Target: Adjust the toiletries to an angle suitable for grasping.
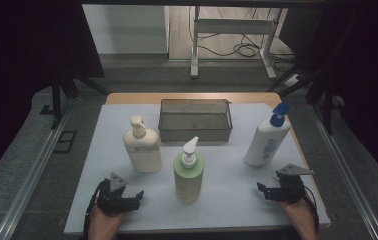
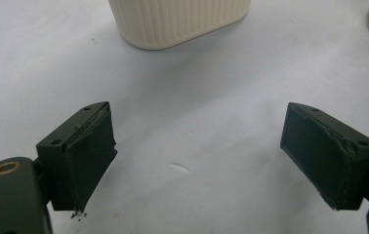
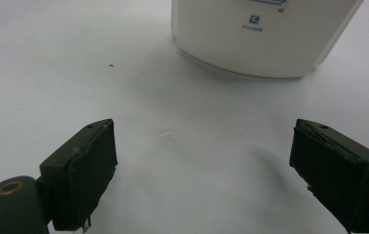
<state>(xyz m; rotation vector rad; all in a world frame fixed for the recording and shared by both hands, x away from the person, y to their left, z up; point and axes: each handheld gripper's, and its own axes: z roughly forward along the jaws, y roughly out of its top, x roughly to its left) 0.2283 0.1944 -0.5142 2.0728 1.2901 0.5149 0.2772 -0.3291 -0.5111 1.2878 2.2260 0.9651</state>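
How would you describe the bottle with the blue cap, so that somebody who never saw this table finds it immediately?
Start at the wire basket at the back of the white table. To its right stands a white bottle, leaning slightly. Its blue cap sets it apart: the cream bottle and the green bottle have white pumps.

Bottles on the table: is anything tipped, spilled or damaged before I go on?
No spill. The blue-capped bottle at the right looks tilted, leaning right. The cream bottle and green bottle stand upright. The left tool's pads look frayed at their edges.
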